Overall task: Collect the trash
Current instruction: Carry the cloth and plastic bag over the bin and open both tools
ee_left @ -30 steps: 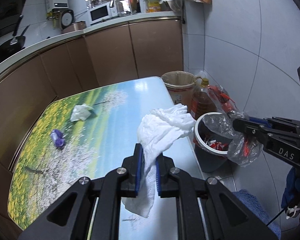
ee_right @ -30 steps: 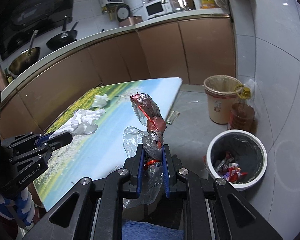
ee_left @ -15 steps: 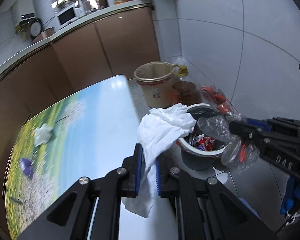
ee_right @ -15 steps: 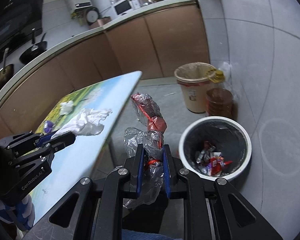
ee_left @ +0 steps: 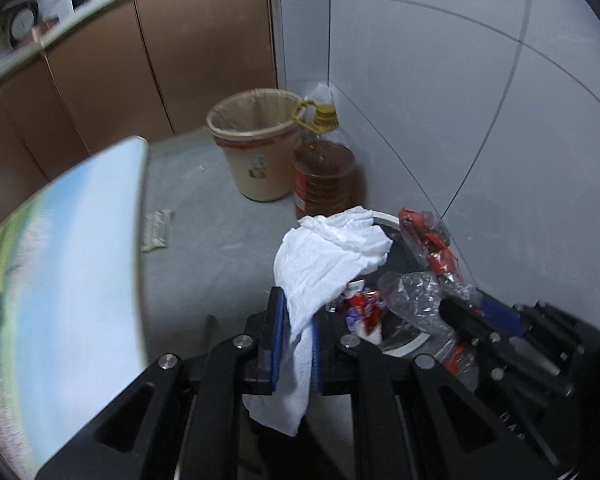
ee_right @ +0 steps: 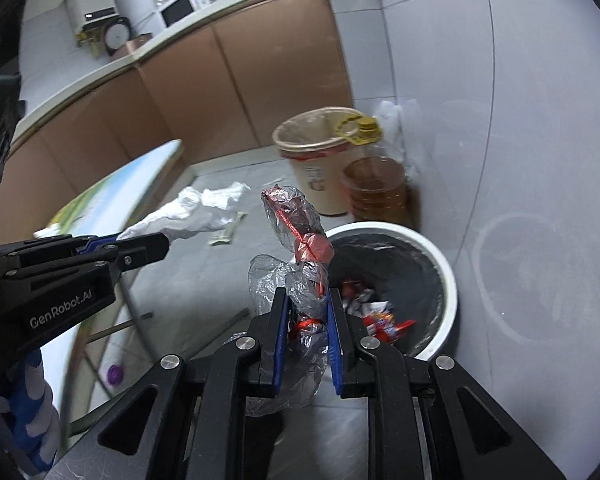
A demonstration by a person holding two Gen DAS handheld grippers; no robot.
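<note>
My left gripper is shut on a crumpled white tissue, which hangs over the near rim of the white trash bin. In the right wrist view the same tissue sticks out of the left gripper at the left. My right gripper is shut on a crinkled clear and red plastic wrapper, held just left of the bin. The bin has a dark liner and colourful wrappers at its bottom. In the left wrist view the right gripper holds the wrapper over the bin.
A beige lined bucket and an oil jug stand on the floor by the tiled wall. The table's edge with its landscape print lies to the left. A flat packet lies on the grey floor. A purple bit sits under the table.
Both grippers have swung off the table to the right and down toward the white bin, each keeping its hold. The table has slid to the left edge of both views.
</note>
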